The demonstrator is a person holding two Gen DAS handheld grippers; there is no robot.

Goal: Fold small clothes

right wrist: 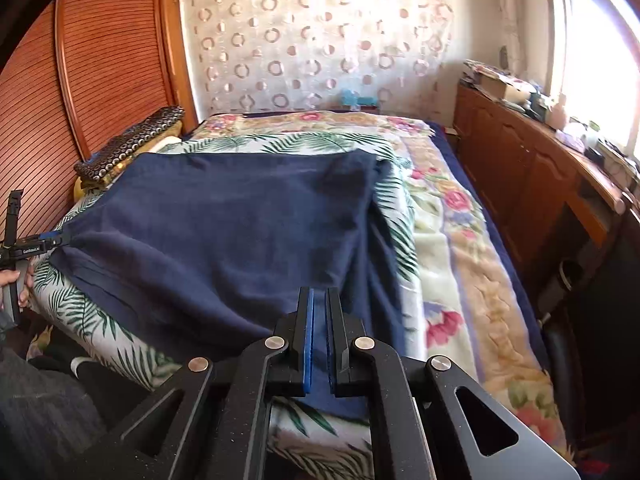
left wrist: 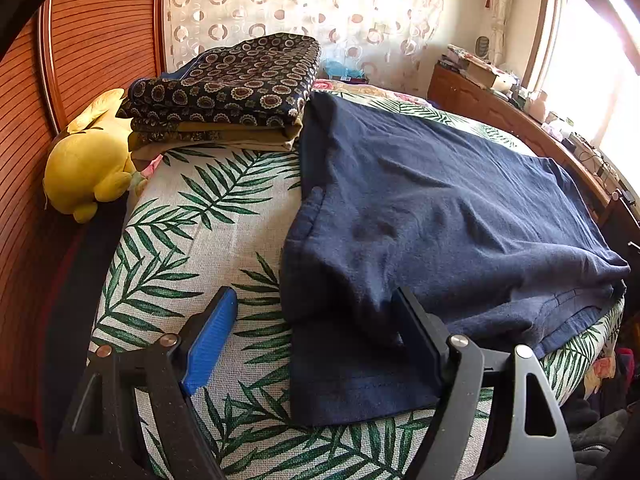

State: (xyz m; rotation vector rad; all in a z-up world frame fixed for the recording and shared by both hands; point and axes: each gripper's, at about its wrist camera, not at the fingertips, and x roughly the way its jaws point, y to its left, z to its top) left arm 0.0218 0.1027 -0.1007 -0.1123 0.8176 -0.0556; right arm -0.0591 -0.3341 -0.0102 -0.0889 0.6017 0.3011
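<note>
The shirt (left wrist: 432, 208) is plain navy, spread on a white cover (left wrist: 192, 240) printed with green palm fronds. At ten o'clock from it sits a folded pile (left wrist: 232, 84), dark blue with cream-and-brown rings over mustard. A bright yellow plush toy (left wrist: 84, 168) lies at nine o'clock. The blanket (right wrist: 460, 248) at three o'clock is cream with pink flowers. The gripper pads (left wrist: 208, 340) are blue.

A home bedroom: bed (right wrist: 460, 248) with floral blanket, wooden headboard (right wrist: 100, 60), patterned curtain (right wrist: 320, 40), cluttered sideboard (right wrist: 540, 168)
</note>
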